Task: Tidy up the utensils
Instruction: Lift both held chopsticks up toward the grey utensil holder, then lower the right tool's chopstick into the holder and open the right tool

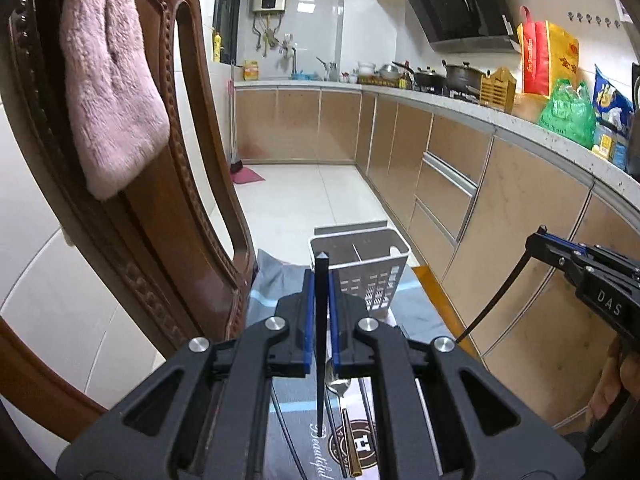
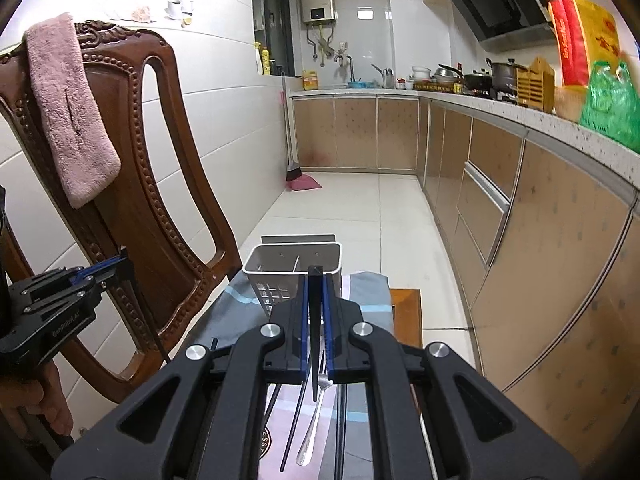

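In the left wrist view my left gripper is shut on a black chopstick, held upright between the blue pads. Just beyond it stands a white slotted utensil caddy with a divider inside. My right gripper sits at the right, shut on a second black chopstick that slants down. The right wrist view shows that gripper clamped on its chopstick in front of the caddy, with the left gripper at the left. A spoon, a fork and more chopsticks lie on the mat below.
A carved wooden chair with a pink towel stands close on the left. Kitchen cabinets and a cluttered counter run along the right. The utensils lie on a patterned mat over a grey cloth. A hand grips the right tool.
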`<action>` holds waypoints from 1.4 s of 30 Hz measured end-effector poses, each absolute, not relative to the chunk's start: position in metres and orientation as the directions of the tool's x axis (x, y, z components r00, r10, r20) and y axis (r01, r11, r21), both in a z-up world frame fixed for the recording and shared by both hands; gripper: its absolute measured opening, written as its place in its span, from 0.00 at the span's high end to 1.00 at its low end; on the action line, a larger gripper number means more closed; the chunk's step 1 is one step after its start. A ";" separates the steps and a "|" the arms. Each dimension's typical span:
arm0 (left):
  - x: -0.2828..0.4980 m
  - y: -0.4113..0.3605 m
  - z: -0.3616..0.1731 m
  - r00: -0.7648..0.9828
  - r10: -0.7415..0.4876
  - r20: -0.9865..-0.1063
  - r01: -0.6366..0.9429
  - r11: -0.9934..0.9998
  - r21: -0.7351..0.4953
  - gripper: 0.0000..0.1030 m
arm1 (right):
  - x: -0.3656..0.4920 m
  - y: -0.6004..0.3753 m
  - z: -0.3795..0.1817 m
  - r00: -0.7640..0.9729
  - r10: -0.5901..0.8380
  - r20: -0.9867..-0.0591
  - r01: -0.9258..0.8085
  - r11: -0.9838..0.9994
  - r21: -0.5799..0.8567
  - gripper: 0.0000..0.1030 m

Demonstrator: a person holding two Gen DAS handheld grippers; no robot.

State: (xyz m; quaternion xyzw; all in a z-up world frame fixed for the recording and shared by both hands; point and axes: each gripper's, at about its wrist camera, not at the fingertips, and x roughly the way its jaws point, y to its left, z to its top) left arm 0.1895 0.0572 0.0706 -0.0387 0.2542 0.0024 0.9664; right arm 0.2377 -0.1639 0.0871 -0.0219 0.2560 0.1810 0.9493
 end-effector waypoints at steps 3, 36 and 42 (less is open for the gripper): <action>0.186 0.059 0.076 0.874 -0.016 -0.486 -0.026 0.996 -0.080 0.94 | 0.234 -0.162 0.090 0.805 0.333 -0.491 -0.358 0.933 0.046 0.93; 0.205 0.074 0.050 0.837 -0.042 -0.546 -0.027 0.993 -0.119 0.94 | 0.327 -0.118 0.180 0.857 0.348 -0.380 -0.361 0.932 0.040 0.93; 0.209 0.081 0.046 0.831 -0.042 -0.555 -0.037 0.991 -0.130 0.94 | 0.371 -0.104 0.159 0.860 0.307 -0.407 -0.315 0.948 0.049 0.93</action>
